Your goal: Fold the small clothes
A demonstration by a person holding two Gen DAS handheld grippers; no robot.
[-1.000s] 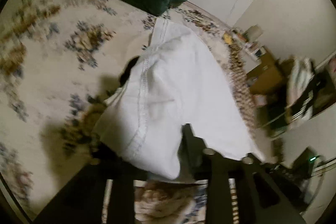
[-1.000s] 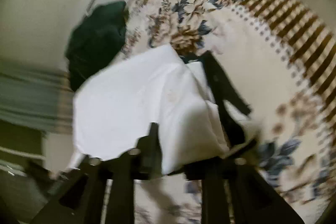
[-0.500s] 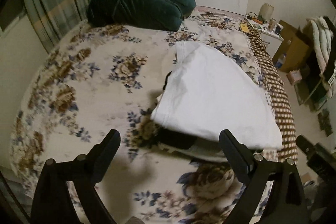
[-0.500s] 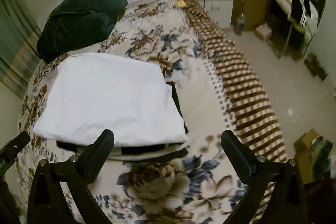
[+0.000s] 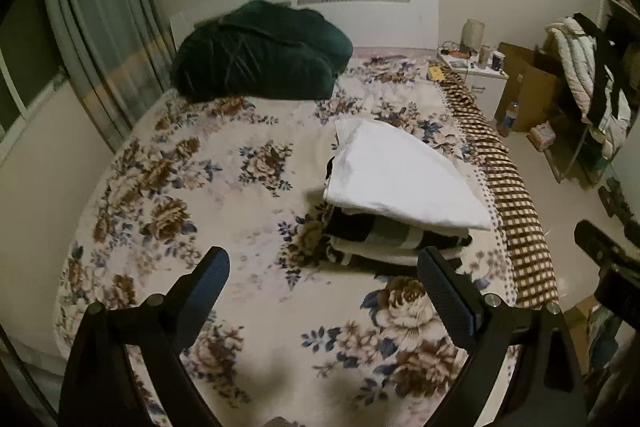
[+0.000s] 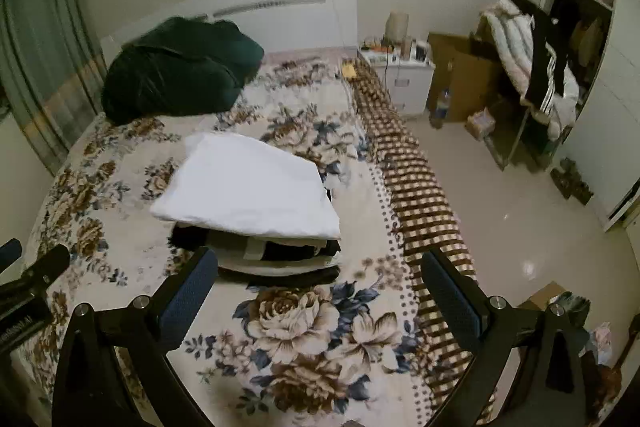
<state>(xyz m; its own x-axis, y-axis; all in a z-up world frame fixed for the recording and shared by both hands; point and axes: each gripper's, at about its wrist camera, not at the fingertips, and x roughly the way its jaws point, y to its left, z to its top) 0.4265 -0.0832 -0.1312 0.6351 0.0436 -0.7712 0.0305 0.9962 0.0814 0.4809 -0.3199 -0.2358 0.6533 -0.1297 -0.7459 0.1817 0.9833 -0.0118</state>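
A folded white garment (image 5: 400, 179) (image 6: 248, 187) lies on top of a stack of folded dark and striped clothes (image 5: 392, 239) (image 6: 272, 251) on the floral bedspread (image 5: 224, 195) (image 6: 304, 327), near the bed's right edge. My left gripper (image 5: 324, 283) is open and empty, held back above the bed in front of the stack. My right gripper (image 6: 320, 287) is open and empty too, just in front of the stack. Nothing touches the clothes.
A dark green pillow pile (image 5: 260, 55) (image 6: 176, 75) lies at the headboard. A brown checked blanket edge (image 6: 416, 195) runs down the bed's right side. A nightstand (image 6: 400, 71), a cardboard box (image 6: 460, 79) and a clothes rack (image 6: 532, 67) stand on the right.
Both grippers were shut on the white garment, set it on the stack, opened and drew back. The white garment now rests flat on the pile.
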